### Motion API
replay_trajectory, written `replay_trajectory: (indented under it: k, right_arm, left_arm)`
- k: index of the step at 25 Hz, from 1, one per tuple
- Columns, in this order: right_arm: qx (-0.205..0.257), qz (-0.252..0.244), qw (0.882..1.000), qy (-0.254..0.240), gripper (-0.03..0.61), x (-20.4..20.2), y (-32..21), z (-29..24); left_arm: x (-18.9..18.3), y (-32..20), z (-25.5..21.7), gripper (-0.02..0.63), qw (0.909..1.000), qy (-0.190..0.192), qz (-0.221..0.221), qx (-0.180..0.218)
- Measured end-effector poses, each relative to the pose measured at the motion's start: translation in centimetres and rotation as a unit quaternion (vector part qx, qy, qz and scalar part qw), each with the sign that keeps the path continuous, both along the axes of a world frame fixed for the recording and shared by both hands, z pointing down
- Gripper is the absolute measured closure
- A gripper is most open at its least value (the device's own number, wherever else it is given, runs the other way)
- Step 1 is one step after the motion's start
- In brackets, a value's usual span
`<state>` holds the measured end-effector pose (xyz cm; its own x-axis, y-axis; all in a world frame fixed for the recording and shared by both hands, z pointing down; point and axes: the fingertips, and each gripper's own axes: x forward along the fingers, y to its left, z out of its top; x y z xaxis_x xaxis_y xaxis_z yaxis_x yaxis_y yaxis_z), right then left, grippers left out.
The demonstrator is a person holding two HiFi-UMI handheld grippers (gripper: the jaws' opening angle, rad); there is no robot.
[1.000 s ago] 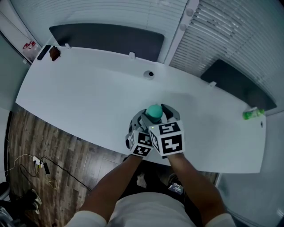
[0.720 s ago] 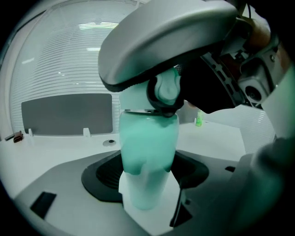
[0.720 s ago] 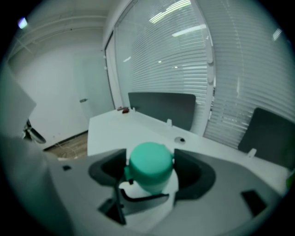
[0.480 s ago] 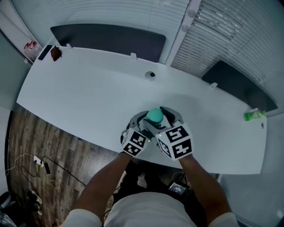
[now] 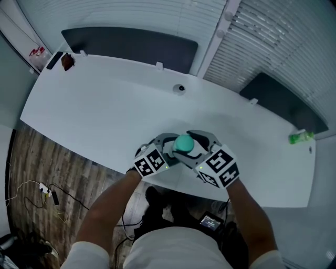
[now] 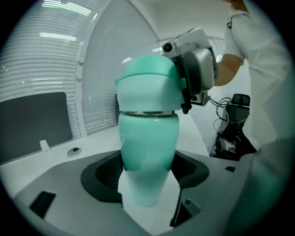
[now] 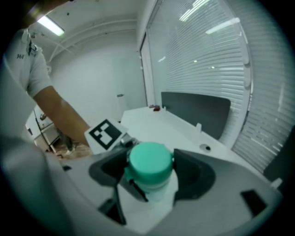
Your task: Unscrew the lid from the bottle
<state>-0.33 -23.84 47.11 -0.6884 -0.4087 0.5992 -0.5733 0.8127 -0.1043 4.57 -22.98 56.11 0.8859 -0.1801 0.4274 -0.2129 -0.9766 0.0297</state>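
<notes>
At the near edge of the white table (image 5: 105, 115) the one mint bottle (image 6: 148, 147) stands upright, long axis vertical, its single lid (image 5: 184, 142) on top. From above only the lid shows, and whether the base touches the table is hidden. The left gripper (image 5: 169, 148) pinches the bottle's body and the right gripper (image 5: 200, 147) pinches the lid; farther back sit one round tabletop hole (image 5: 180, 89) and one green object (image 5: 300, 137), too small to identify.

We see a long white bench (image 5: 94, 105) beneath pale slatted window blinds (image 5: 131, 16), with dark panels (image 5: 131, 47) standing behind its far edge. Wood-grain floor (image 5: 58, 163) shows at the left, carrying what may be a power strip and cables (image 5: 44, 192).
</notes>
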Motion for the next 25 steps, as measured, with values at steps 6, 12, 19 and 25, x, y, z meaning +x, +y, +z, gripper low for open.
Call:
replay_trajectory:
  k: [6,12,19,25]
  right_arm:
    - [-0.02,0.098,0.995,-0.005,0.255,0.4,-0.1,0.3]
    - [-0.022,0.189,0.982,0.008,0.259,0.4,0.1,0.4]
    - [-0.015,0.151,0.988,0.013,0.259,0.5,1.1,0.4]
    - [-0.024,0.054,0.998,0.018,0.259,0.6,2.3,0.4]
  left_arm:
    - [-1.9,-0.4,-0.4,0.287,0.984,0.04,-0.173,0.009]
    - [-1.8,-0.6,0.4,0.287,0.9584,0.024,-0.284,0.006]
    - [-1.1,0.2,0.1,0.29,0.9782,0.027,-0.206,-0.006]
    - [-0.4,1.9,0.3,0.29,0.9976,0.017,-0.064,-0.018]
